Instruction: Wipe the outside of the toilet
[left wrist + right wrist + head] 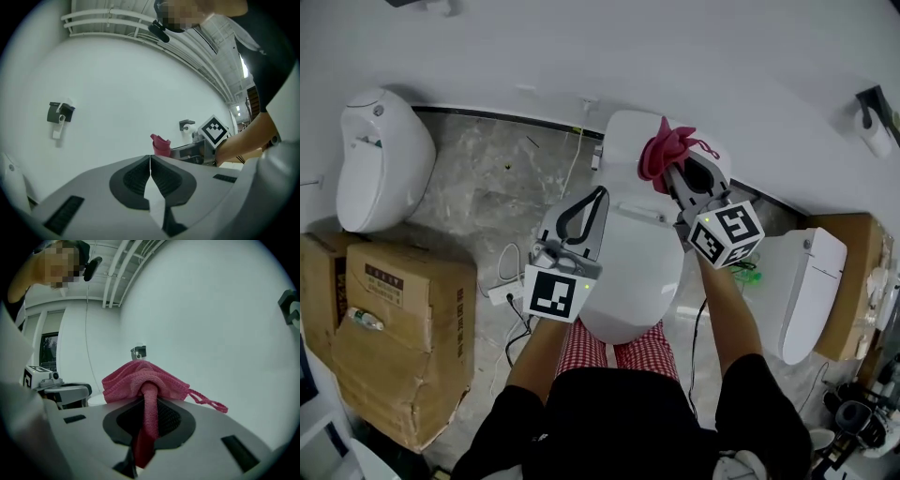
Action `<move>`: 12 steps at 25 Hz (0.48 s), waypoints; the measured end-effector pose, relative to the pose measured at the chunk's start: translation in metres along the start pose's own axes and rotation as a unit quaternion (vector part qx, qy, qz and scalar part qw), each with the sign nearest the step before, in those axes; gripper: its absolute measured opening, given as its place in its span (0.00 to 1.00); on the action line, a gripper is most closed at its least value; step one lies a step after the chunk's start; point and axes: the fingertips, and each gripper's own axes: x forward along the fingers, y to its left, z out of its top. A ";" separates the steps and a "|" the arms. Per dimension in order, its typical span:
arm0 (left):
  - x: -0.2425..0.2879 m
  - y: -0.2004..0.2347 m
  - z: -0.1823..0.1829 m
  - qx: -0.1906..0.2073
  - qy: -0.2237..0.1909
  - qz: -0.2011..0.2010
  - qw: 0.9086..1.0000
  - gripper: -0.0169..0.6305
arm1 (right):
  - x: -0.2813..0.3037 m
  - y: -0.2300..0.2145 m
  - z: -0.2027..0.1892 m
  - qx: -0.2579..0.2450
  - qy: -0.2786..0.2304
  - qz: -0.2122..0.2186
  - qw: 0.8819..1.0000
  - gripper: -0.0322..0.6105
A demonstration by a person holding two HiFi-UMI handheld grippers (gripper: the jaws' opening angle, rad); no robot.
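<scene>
Three white toilets stand along the wall; the middle toilet (633,272) lies beneath both grippers. Two cardboard boxes (403,347) flank the row, and one bottle (364,320) lies on top of the left box. The right gripper (149,394) is clamped on a pink cloth (140,378) over the toilet's back. The left gripper (150,161), its jaws together on nothing, is beside the lid.

No legible text, number or brand found. The left cube (555,292) on my left gripper (600,195) and the right cube (727,234) on my right gripper (675,173) carry black-and-white square patterns only, no letters. The label on the bottle (364,320) lying on the cardboard box (412,281) is too small to read.
</scene>
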 end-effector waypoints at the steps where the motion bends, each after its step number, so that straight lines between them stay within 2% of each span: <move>1: 0.001 0.002 -0.005 -0.001 0.001 0.008 1.000 0.04 | 0.009 -0.003 -0.003 -0.005 0.005 0.005 1.000 0.14; 7: 0.002 0.015 -0.035 -0.032 0.010 0.053 0.998 0.04 | 0.065 -0.022 -0.027 -0.046 0.057 0.035 0.997 0.14; 12: 0.002 0.020 -0.062 -0.047 0.028 0.068 0.996 0.04 | 0.103 -0.047 -0.053 -0.039 0.092 0.051 0.994 0.14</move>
